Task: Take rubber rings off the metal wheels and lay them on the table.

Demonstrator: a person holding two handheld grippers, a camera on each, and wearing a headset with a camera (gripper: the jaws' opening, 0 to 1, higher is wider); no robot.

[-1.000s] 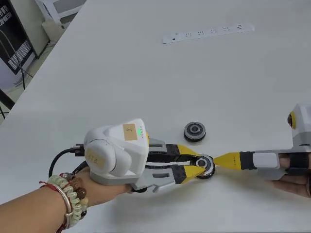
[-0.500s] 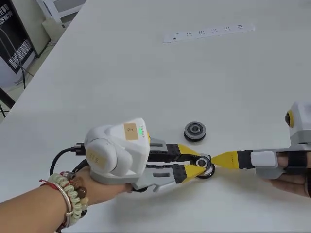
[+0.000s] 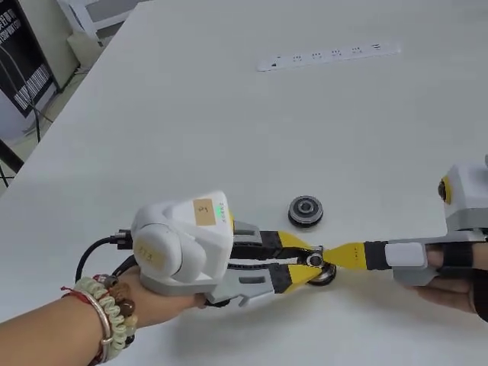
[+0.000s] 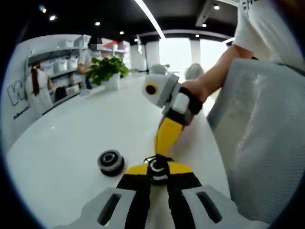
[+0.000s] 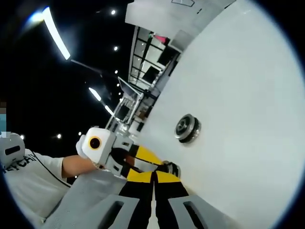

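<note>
Clamping a metal wheel between its yellow-tipped jaws, the left gripper sits low over the white table near its front edge, held in a hand with beaded bracelets at the wrist. The right gripper comes in from the opposite side, roughly in line with the left one, its two yellow jaws pressed together with their tips at the rim of the held wheel. Whether the dark rubber ring on that wheel is caught between those tips cannot be told. In the left gripper view the wheel sits squarely between that gripper's own tips, with the right gripper's tips touching its far edge. Whether the wheel rests on the table or is raised just above it is unclear. A second wheel, dark ring around a metal hub, lies flat on the table just beyond the two grippers, apart from both. A white power strip lies well away toward the far side of the table.
</note>
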